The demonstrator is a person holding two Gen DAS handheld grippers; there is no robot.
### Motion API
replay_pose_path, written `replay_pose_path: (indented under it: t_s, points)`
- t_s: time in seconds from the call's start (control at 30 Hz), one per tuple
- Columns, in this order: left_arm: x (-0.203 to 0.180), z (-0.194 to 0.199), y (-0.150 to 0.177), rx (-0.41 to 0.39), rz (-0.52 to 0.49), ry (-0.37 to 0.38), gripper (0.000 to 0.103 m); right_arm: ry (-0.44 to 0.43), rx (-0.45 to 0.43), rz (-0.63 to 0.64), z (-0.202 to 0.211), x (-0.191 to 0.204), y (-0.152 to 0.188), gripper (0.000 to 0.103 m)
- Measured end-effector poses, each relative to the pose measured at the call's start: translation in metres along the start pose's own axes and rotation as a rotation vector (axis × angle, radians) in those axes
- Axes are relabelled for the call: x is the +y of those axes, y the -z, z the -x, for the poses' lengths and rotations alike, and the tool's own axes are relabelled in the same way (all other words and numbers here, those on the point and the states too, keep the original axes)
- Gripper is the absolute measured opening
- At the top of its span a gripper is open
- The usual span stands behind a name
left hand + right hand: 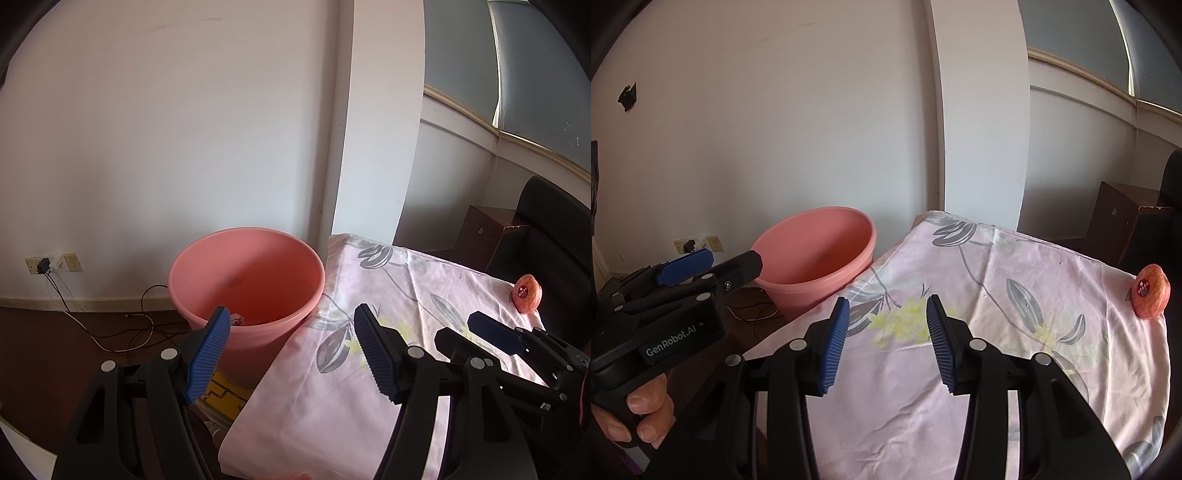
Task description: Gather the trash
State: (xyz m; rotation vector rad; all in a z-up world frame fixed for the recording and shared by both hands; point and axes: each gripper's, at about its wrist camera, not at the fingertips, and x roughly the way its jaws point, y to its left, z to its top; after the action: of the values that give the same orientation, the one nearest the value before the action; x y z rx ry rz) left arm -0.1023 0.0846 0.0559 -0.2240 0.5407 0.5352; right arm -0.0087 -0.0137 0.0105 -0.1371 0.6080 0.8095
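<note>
A pink plastic bucket point(247, 273) stands on the floor against the table's left side. Something small, pale and crumpled point(238, 319) lies at its bottom. My left gripper point(292, 310) hovers open and empty, its left finger over the bucket's near rim and its right finger over the floral pink tablecloth point(388, 295). In the right wrist view my right gripper point(887, 301) is open above the tablecloth point(960, 258) with nothing between its blue pads point(834, 339). A red apple with a sticker point(1150, 291) rests at the table's far right corner. A hand point(646, 410) holds the left gripper point(731, 264) beside the bucket point(816, 251).
Wall sockets point(55, 263) with a plugged charger and loose cables point(122, 332) lie on the dark floor left of the bucket. A dark wooden cabinet point(480, 236) and a black chair point(546, 229) stand behind the table. A yellow item point(221, 391) lies below the table edge.
</note>
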Motion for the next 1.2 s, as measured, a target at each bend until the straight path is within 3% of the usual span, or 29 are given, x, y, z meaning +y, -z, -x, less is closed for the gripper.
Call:
replay_pose_path:
  t_s: [1.2]
  points:
    - [0.0008, -0.0064, 0.0024, 0.03, -0.026, 0.016, 0.067, 0.0, 0.019, -0.005, -0.0044, -0.0011, 0.0045, 0.044]
